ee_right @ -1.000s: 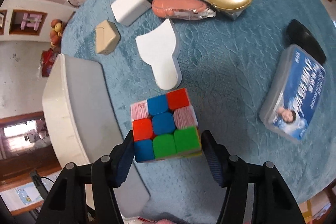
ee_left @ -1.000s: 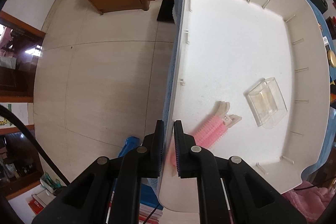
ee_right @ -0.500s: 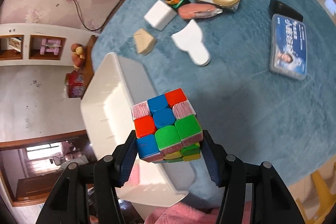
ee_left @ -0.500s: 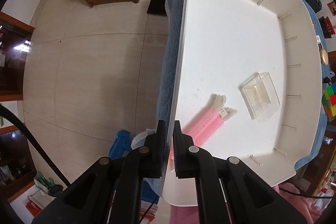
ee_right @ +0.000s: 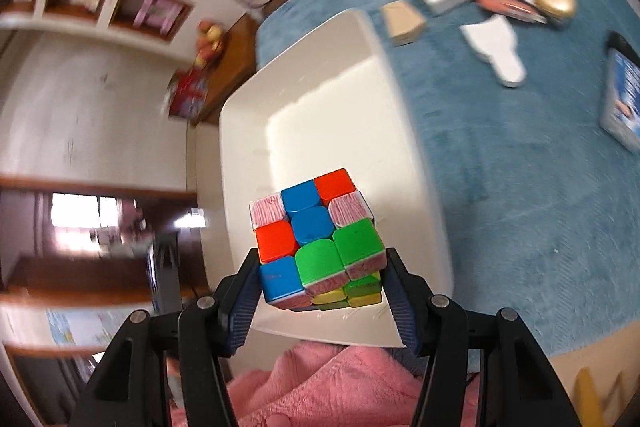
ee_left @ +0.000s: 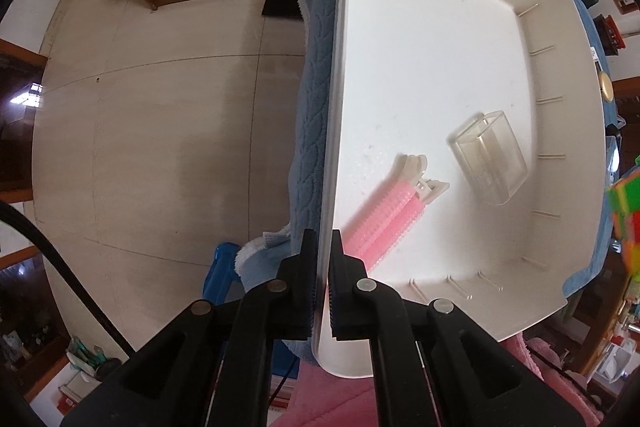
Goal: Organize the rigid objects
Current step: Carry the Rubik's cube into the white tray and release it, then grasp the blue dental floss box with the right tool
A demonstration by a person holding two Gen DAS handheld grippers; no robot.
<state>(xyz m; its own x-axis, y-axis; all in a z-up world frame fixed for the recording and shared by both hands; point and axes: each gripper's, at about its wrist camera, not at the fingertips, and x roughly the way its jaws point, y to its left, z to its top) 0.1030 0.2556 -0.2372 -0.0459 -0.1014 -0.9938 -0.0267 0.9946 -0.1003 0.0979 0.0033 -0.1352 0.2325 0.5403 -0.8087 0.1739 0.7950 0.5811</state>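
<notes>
Left gripper [ee_left: 323,259] clamped on bin [ee_left: 334,131] rim, far wall cut off; inside, ahead: one pink roller [ee_left: 384,215], one clear box [ee_left: 488,163]; right gripper [ee_right: 320,281] gripping one cube [ee_right: 316,239] above bin, its underside hidden, background blurred.

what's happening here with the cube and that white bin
A person is sorting things into a white bin. The left claw is shut on the bin's wall. The right claw holds a puzzle cube over the bin. A pink hair roller and a clear box already lie inside.
</notes>
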